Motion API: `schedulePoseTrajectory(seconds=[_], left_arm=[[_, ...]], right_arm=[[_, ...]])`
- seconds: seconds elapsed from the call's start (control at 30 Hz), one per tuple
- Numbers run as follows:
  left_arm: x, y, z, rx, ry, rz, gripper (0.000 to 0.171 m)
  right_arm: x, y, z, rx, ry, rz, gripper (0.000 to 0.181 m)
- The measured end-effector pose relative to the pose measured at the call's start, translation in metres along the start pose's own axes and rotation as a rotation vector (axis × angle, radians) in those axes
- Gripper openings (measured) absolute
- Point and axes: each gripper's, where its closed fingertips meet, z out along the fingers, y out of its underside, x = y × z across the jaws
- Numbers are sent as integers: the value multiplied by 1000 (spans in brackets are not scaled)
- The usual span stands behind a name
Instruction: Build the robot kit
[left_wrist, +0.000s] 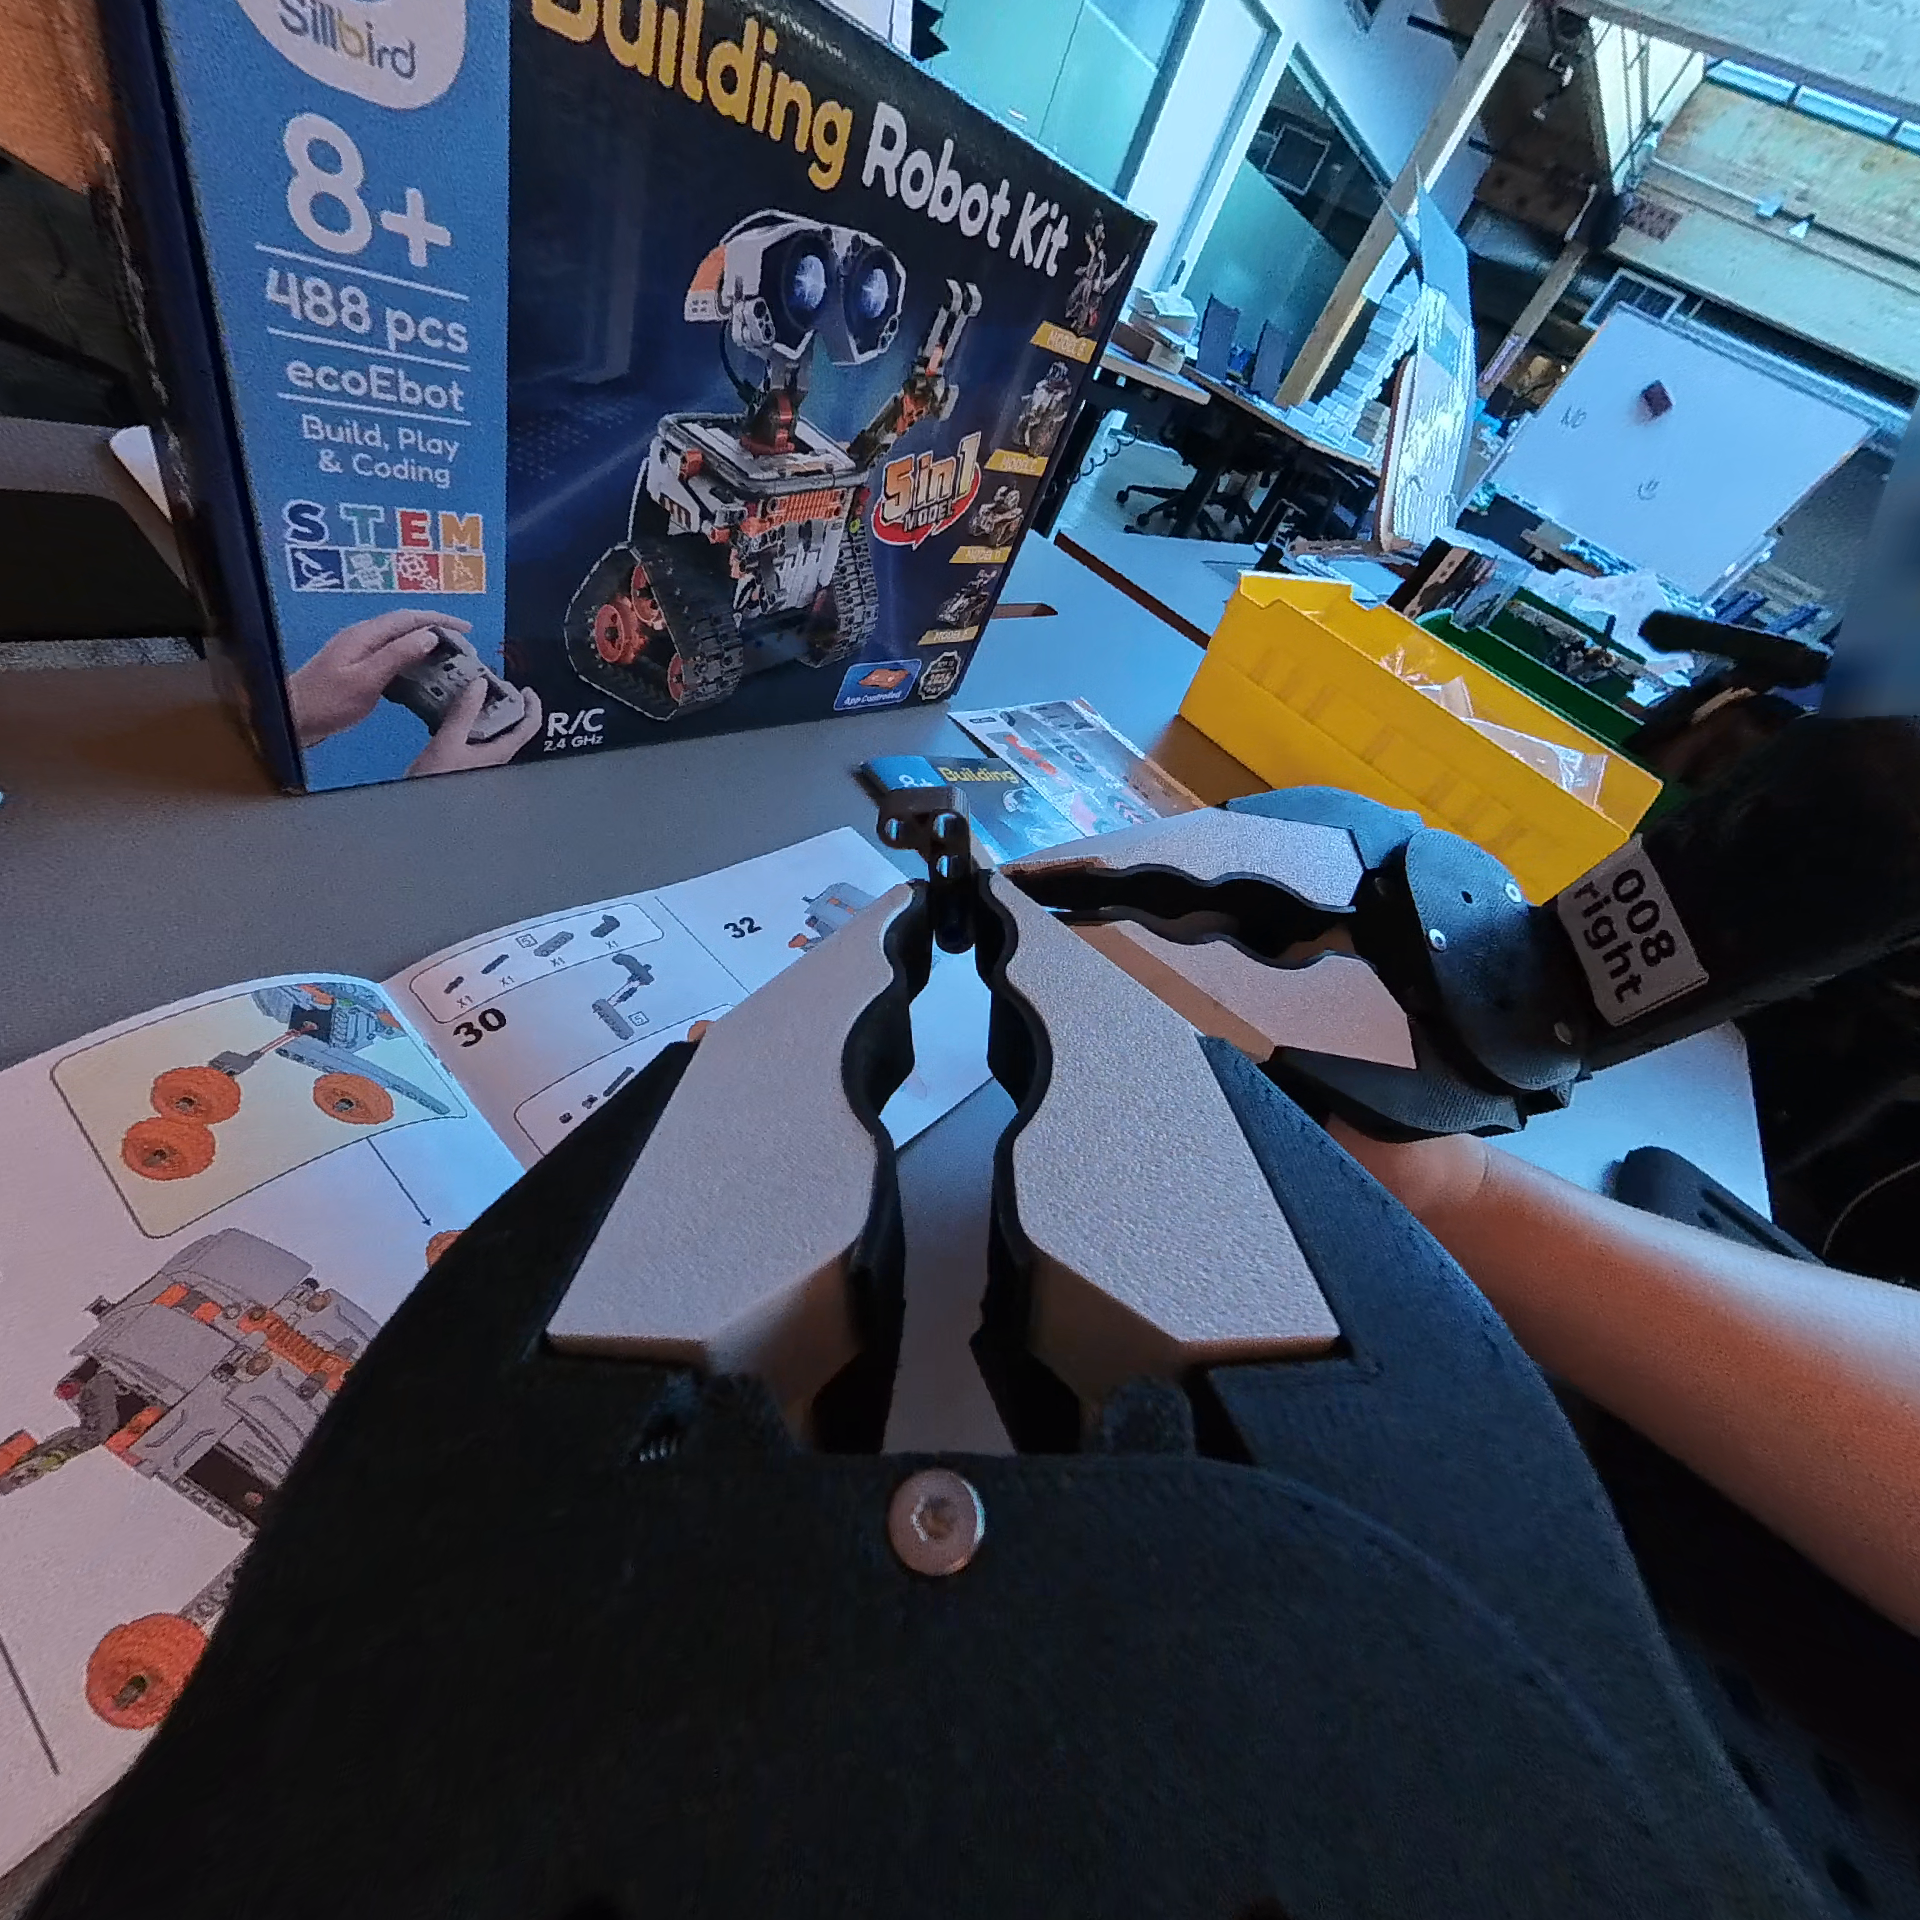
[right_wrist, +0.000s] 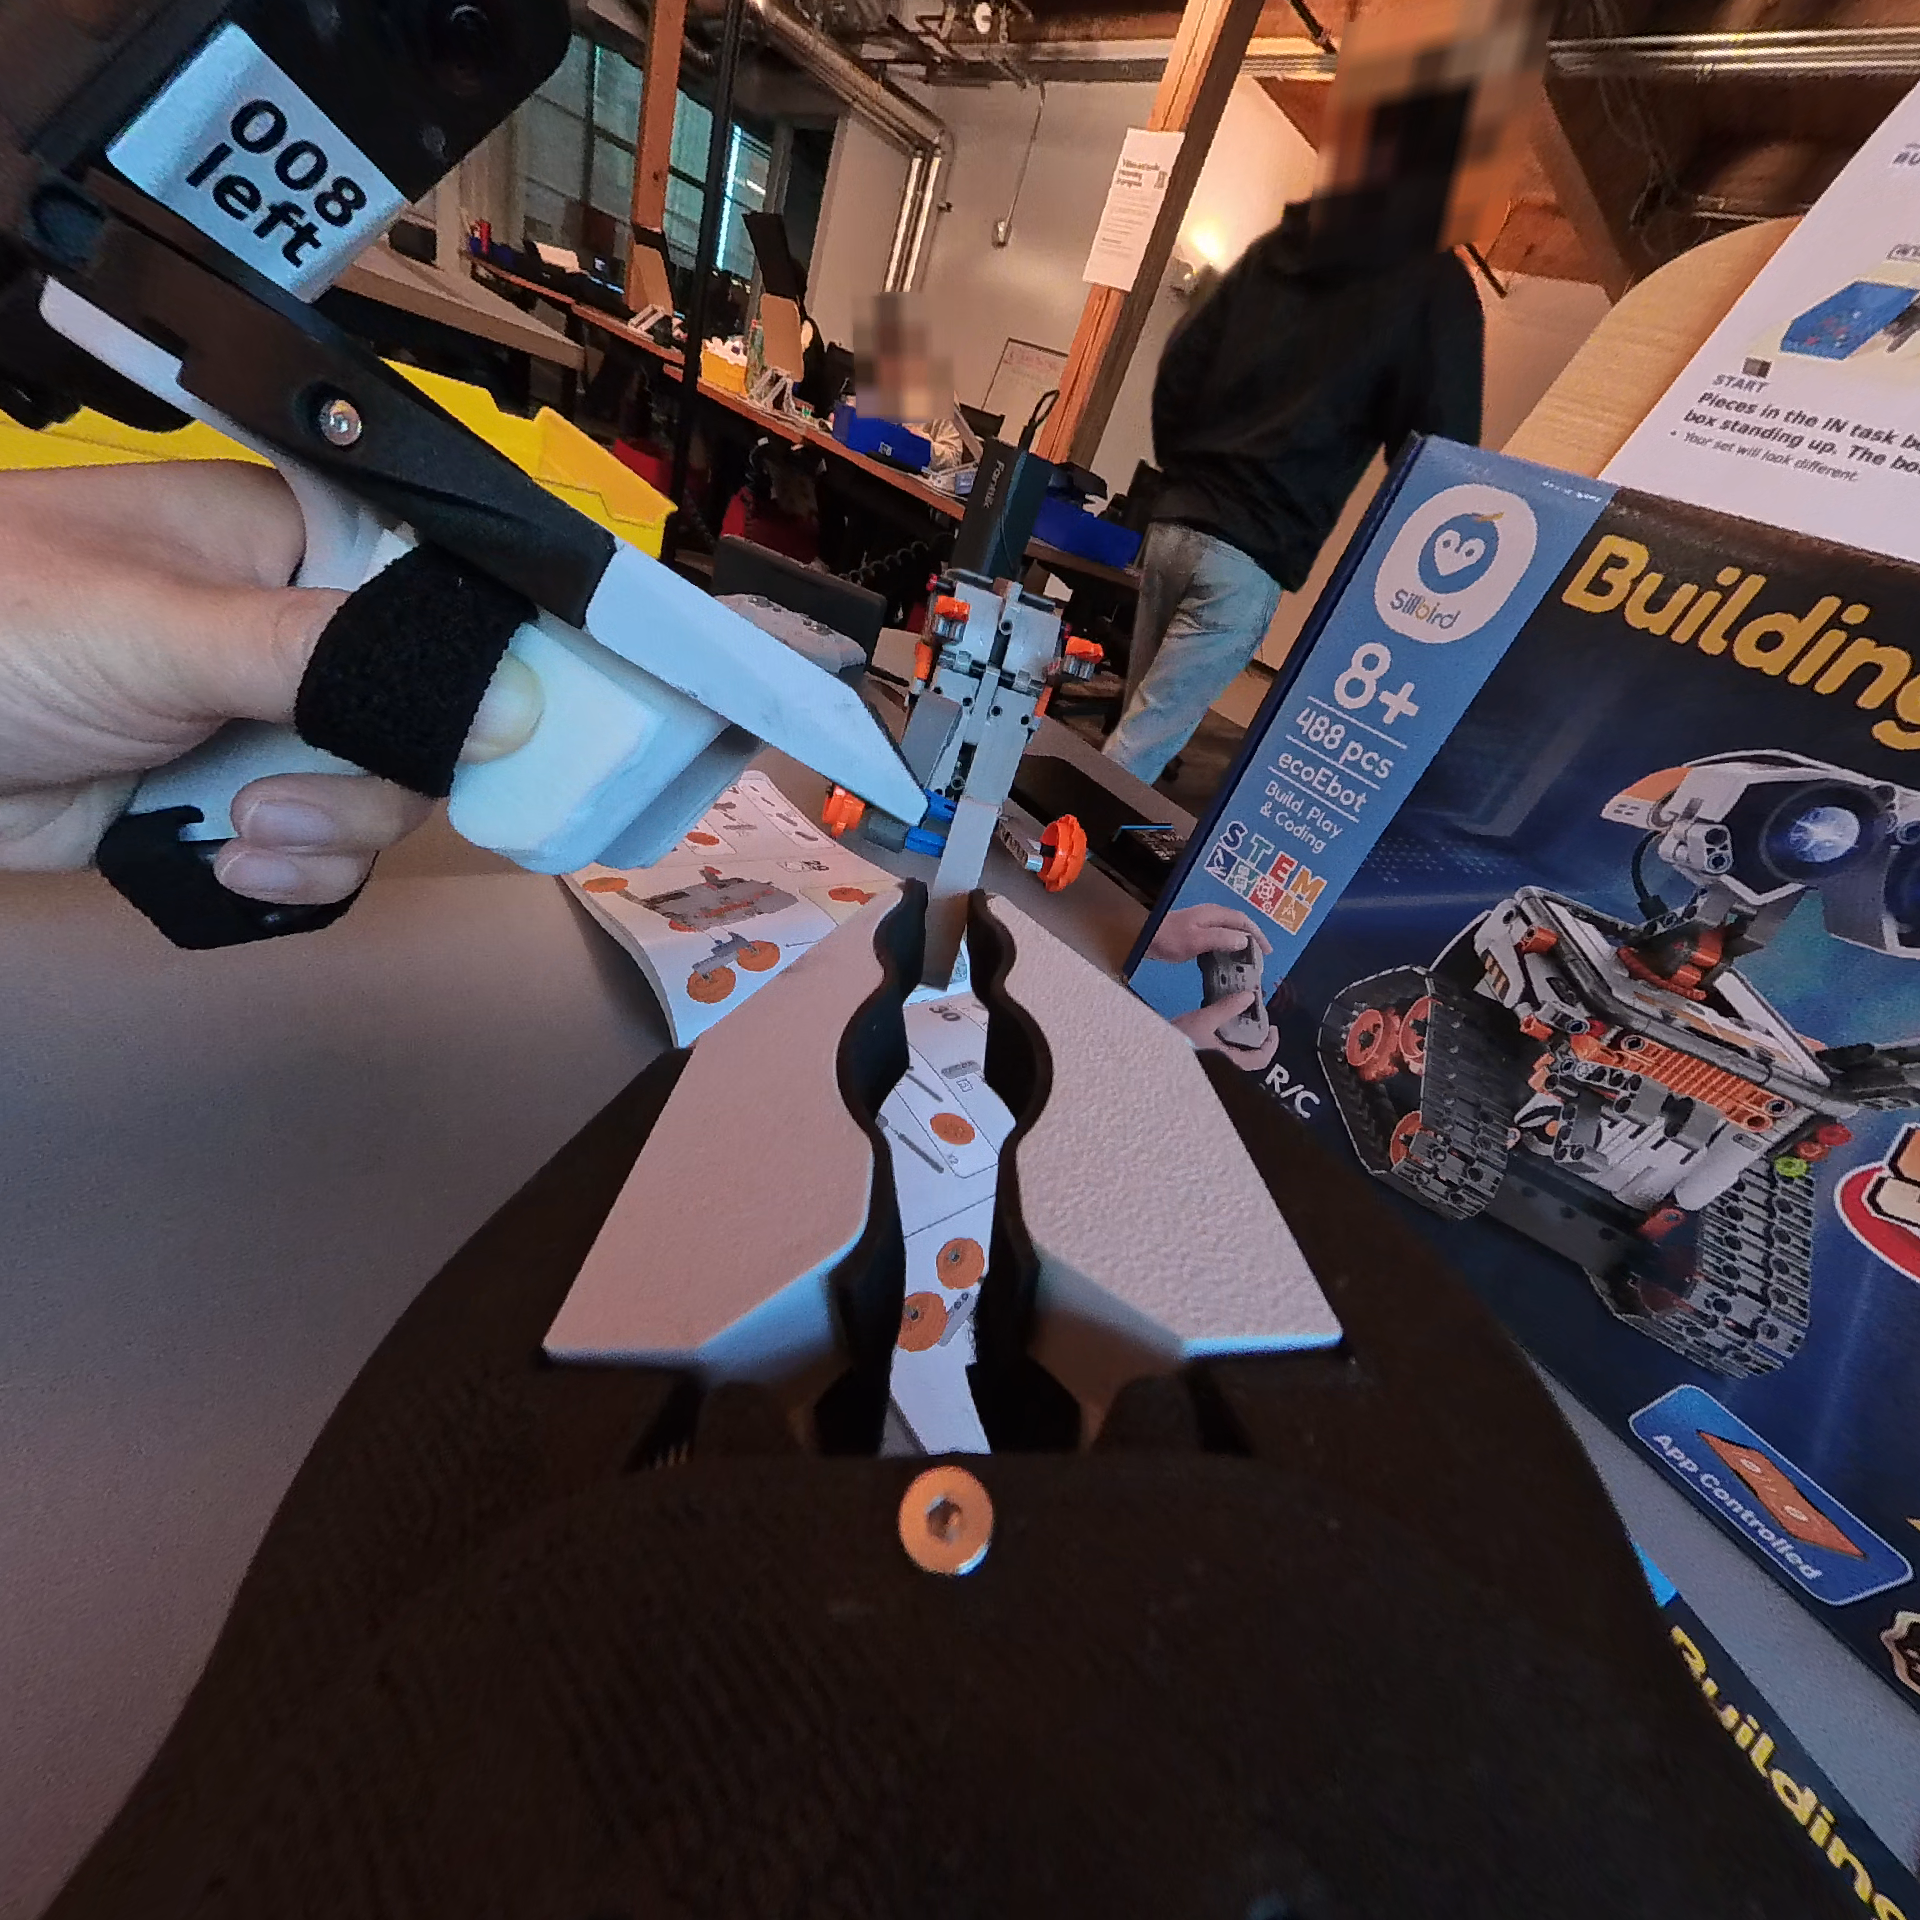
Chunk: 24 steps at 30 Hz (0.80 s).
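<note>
Left wrist view: left gripper (left_wrist: 948, 914) fingers pinch small dark pin-connector piece (left_wrist: 928, 837) w/ blue pin; right gripper (right_wrist: 948, 914) fingers clamp grey beam of grey-orange brick assembly (right_wrist: 992, 707) over open instruction booklet (left_wrist: 312, 1122) on grey desk (left_wrist: 156, 862).

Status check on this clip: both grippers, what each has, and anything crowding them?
Left gripper shut on small dark connector piece. Right gripper shut on grey beam of the brick assembly. Tips nearly meeting above open instruction booklet; kit box close behind.

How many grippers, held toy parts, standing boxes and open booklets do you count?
Grippers: 2, left hand-held gripper and right hand-held gripper
Held toy parts: 2, dark connector and grey model
Standing kit box: 1
Open booklet: 1
Total: 6
</note>
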Motion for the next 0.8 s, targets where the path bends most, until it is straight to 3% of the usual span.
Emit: schedulePoseTrajectory(seconds=[0.5,0.8], left_arm=[[-2,2,1,-21,-34,64,5],[6,-5,-8,13,271,-269,5]], right_arm=[[0,2,0,-9,-4,-15,6],[-4,-9,-3,-41,-4,-99,6]])
